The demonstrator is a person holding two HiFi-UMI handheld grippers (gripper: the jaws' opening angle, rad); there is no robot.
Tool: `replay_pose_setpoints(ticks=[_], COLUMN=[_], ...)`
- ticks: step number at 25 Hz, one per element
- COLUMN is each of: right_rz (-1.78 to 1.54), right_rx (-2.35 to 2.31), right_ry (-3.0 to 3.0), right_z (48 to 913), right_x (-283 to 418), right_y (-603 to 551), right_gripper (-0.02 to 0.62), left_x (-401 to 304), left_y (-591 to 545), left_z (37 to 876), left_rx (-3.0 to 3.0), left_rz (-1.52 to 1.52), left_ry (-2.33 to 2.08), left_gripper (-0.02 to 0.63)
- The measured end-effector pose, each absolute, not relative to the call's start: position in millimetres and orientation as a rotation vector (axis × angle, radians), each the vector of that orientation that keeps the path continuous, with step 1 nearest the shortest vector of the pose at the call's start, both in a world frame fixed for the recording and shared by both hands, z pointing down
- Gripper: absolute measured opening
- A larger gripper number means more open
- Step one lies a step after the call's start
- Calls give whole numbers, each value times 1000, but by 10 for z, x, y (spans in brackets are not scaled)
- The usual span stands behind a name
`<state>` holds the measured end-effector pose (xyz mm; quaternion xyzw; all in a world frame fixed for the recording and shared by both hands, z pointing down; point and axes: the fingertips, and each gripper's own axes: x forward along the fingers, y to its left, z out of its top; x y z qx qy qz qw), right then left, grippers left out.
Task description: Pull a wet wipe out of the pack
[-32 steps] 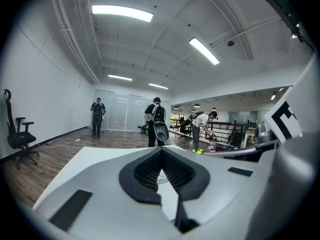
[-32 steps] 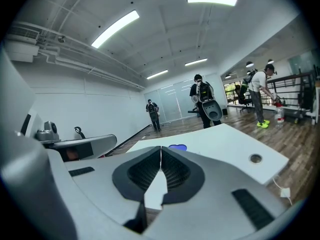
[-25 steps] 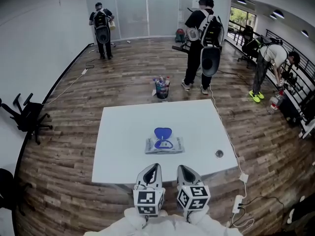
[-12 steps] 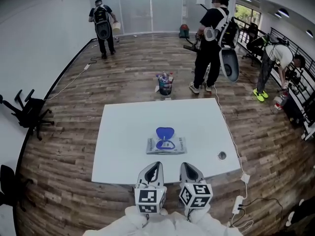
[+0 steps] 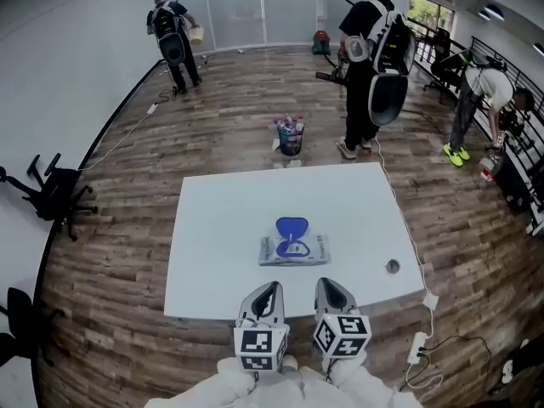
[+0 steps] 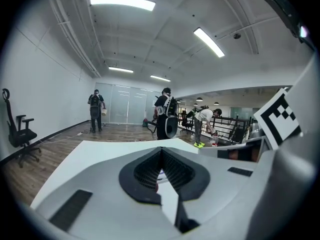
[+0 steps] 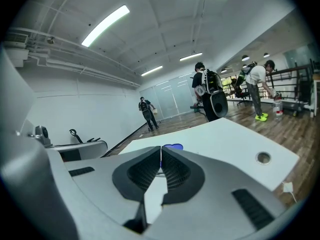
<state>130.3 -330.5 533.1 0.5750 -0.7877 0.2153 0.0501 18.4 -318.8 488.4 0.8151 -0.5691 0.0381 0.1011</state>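
- My left gripper (image 6: 161, 151) has its fingers pressed together with nothing between them; the right gripper (image 7: 161, 149) is the same, closed and empty
- Both hang side by side at the near edge of the bench (image 5: 212, 228), pointing away from me
- The pack (image 5: 294, 249) lies flat mid-bench, ahead of both and apart from them, its long axis running left to right across my reach, its blue flap (image 5: 291, 226) folded back on the far side
- I judge neither gripper clearly nearer; the pack sits about between their lines
- The head view shows the whole pack; the right gripper view shows only the flap over the fingertips, and no view shows a wipe sticking up
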Motion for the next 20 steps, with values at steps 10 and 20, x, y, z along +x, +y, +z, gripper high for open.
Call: replay_pose_setpoints(ticks=[10,20], right_rz=[599,524], right_rx=[1691,1628], right_ry=[-2415,-2361], right_z=[5507,5709], right_x=[1104,1007], right_y=[-3679,-4133], right_gripper=[12,51], left_x=[-25,-263], left_y=[-3199,-3247], left_z=[4933,5018], left_rx=[2361,2300], left_rz=[98,120], left_ry=[-1709,-1756], left_gripper=[0,0])
